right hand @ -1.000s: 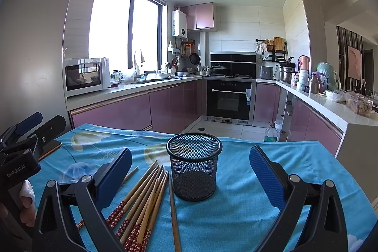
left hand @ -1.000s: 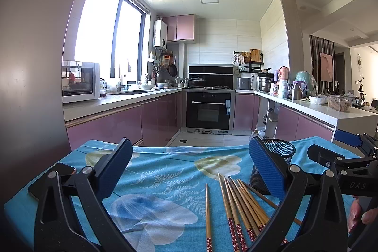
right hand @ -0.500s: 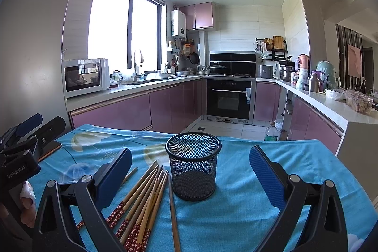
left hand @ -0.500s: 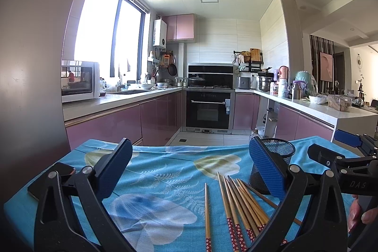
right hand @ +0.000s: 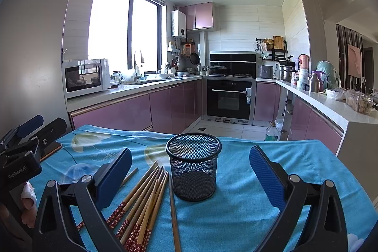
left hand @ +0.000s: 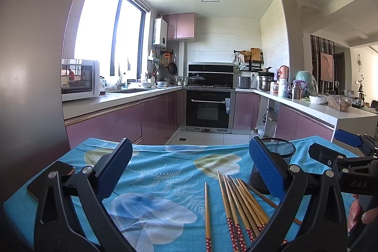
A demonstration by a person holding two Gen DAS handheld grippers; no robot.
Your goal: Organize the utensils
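Several chopsticks [right hand: 144, 202] run off frame beside mesh cup [right hand: 193, 167].

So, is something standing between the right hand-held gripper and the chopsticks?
Nothing visible does. The chopsticks lie bare on the blue tablecloth, left of the mesh cup; right hand-held gripper is open.

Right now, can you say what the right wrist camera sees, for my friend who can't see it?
An open right claw hovers over a blue flowered tablecloth, facing an empty black wire-mesh cup. Wooden chopsticks with red patterned ends lie loose beside the cup, and a pink-cabinet kitchen sits behind.
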